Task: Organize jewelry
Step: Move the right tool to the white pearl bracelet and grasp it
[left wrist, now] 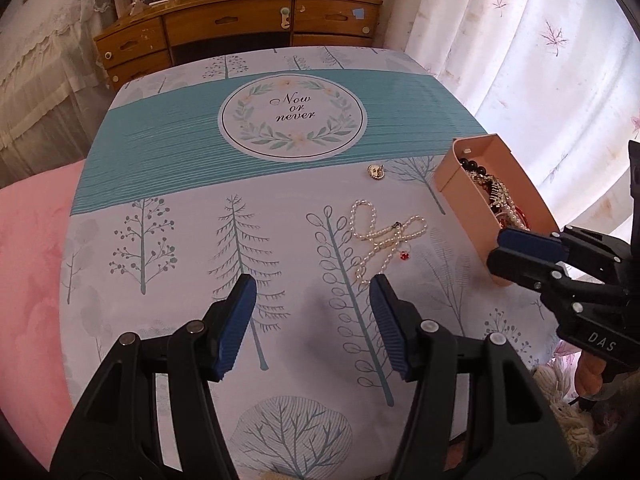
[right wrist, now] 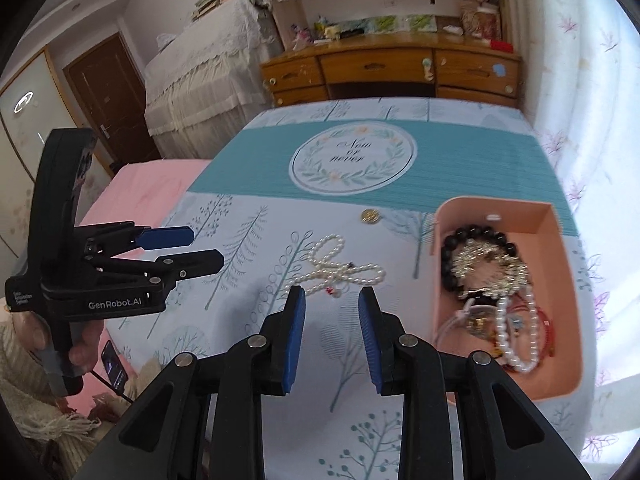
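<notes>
A: Item one, nearest: left gripper [left wrist: 312,320], blue pads spread apart, nothing between them, hovering over the tree-print cloth [left wrist: 180,248] on the surface.

B: Noted. Item two?

A: Right gripper [right wrist: 332,332], jaws likewise parted and empty. From the left wrist view it reaches in from the right edge, its blue pad overlapping the near corner of the pink box [left wrist: 472,216]; whether it touches the rim I cannot tell.

B: Loose pieces on the cloth?

A: One pearl necklace [left wrist: 386,236], lying in loose loops just beyond the left gripper's tips, with a small red charm [left wrist: 404,256] at its near side. It sits left of the box, close but apart from it.

B: Next out?

A: One small round gold piece [left wrist: 376,171], possibly a brooch or pendant, too small to name. It lies alone beyond the necklace, near the edge of the teal band [left wrist: 160,152].

B: Box contents?

A: Right wrist view: black bead bracelet [right wrist: 476,236] at the far end, gold-tone chain pile [right wrist: 492,266] in the middle, white pearl strand [right wrist: 516,336] and red cord [right wrist: 550,320] at the near end, all tangled together.

B: Farthest?

A: Round "Now or never" emblem [left wrist: 291,118], then a wooden desk [left wrist: 240,24] beyond the surface, and a floral curtain [left wrist: 540,40] to the right.
</notes>
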